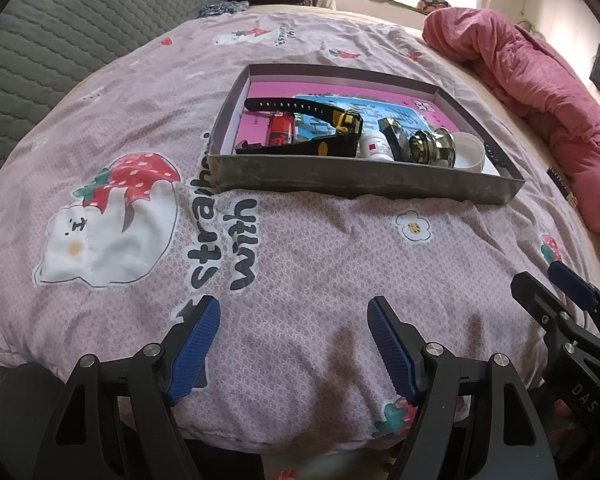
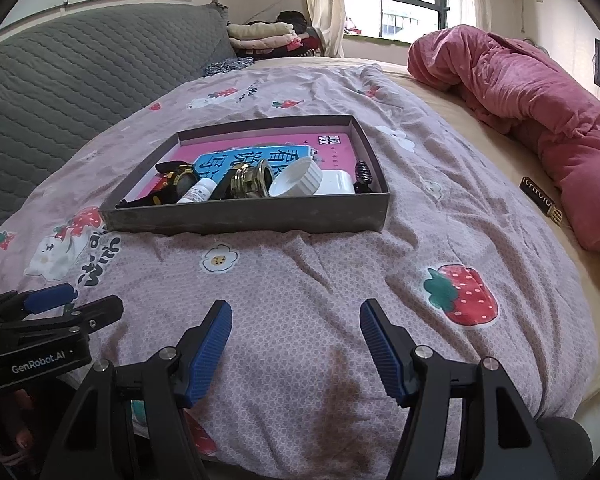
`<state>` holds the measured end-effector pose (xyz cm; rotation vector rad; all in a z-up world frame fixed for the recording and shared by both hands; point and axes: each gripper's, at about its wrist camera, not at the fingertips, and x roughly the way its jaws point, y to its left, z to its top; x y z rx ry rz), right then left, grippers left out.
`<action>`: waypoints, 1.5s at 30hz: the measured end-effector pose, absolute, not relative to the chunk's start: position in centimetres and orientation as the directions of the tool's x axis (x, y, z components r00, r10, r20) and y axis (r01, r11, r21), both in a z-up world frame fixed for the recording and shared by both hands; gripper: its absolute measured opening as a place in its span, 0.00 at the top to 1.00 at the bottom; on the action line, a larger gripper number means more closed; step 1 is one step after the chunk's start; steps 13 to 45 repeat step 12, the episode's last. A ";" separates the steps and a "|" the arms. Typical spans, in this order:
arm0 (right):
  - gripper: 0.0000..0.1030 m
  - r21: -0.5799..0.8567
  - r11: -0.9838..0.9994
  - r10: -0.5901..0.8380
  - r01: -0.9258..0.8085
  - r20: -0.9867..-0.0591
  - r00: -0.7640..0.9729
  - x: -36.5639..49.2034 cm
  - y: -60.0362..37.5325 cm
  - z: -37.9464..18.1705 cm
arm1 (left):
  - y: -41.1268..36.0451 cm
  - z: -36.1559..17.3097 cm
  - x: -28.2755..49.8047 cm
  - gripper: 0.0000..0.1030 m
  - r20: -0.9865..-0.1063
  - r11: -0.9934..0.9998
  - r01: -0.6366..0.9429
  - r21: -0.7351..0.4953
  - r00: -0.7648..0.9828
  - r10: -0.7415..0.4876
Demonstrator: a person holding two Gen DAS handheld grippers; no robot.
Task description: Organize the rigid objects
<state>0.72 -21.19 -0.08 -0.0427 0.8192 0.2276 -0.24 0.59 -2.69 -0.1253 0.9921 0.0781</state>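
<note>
Resting beyond both released jaws, tray [image 1: 364, 184] of objects, left gripper [image 1: 294, 340], right gripper [image 2: 296, 340] empty.

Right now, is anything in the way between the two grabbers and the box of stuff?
Nothing visible. Only bare quilt lies between the open left gripper, the open right gripper and the box. The box's near wall stands in front of the things inside, so reaching them means going over it.
</note>
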 end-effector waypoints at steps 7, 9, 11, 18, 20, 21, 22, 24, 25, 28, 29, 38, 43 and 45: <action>0.36 0.042 0.980 0.162 -0.195 -0.737 0.656 1.2 -21.6 -0.4 | 1.3 -2.6 -0.1 0.25 -0.836 0.986 -0.152 -0.065 0.548 0.029; 0.36 0.042 0.981 0.159 -0.191 -0.738 0.656 1.3 -21.6 -0.5 | 1.4 -2.6 0.0 0.25 -0.837 0.986 -0.156 -0.067 0.546 0.030; 0.36 0.041 0.982 0.155 -0.185 -0.739 0.656 1.5 -21.7 -0.6 | 1.4 -2.6 0.1 0.25 -0.834 0.986 -0.153 -0.061 0.551 0.034; 0.36 0.042 0.982 0.154 -0.183 -0.739 0.656 1.5 -21.8 -0.6 | 1.3 -2.6 0.1 0.25 -0.833 0.987 -0.151 -0.061 0.552 0.033; 0.36 0.042 0.982 0.154 -0.183 -0.739 0.656 1.5 -21.8 -0.6 | 1.3 -2.6 0.1 0.25 -0.833 0.987 -0.151 -0.061 0.552 0.033; 0.36 0.042 0.982 0.154 -0.183 -0.739 0.656 1.5 -21.8 -0.6 | 1.3 -2.6 0.1 0.25 -0.833 0.987 -0.151 -0.061 0.552 0.033; 0.36 0.042 0.982 0.154 -0.183 -0.739 0.656 1.5 -21.8 -0.6 | 1.3 -2.6 0.1 0.25 -0.833 0.987 -0.151 -0.061 0.552 0.033; 0.36 0.042 0.982 0.154 -0.183 -0.739 0.656 1.5 -21.8 -0.6 | 1.3 -2.6 0.1 0.25 -0.833 0.987 -0.151 -0.061 0.552 0.033; 0.36 0.042 0.982 0.154 -0.183 -0.739 0.656 1.5 -21.8 -0.6 | 1.3 -2.6 0.1 0.25 -0.833 0.987 -0.151 -0.061 0.552 0.033; 0.36 0.042 0.982 0.154 -0.183 -0.739 0.656 1.5 -21.8 -0.6 | 1.3 -2.6 0.1 0.25 -0.833 0.987 -0.151 -0.061 0.552 0.033; 0.36 0.042 0.982 0.154 -0.183 -0.739 0.656 1.5 -21.8 -0.6 | 1.3 -2.6 0.1 0.25 -0.833 0.987 -0.151 -0.061 0.552 0.033; 0.36 0.042 0.982 0.154 -0.183 -0.739 0.656 1.5 -21.8 -0.6 | 1.3 -2.6 0.1 0.25 -0.833 0.987 -0.151 -0.061 0.552 0.033; 0.36 0.042 0.982 0.154 -0.183 -0.739 0.656 1.5 -21.8 -0.6 | 1.3 -2.6 0.1 0.25 -0.833 0.987 -0.151 -0.061 0.552 0.033; 0.36 0.042 0.982 0.154 -0.183 -0.739 0.656 1.5 -21.8 -0.6 | 1.3 -2.6 0.1 0.25 -0.833 0.987 -0.151 -0.061 0.552 0.033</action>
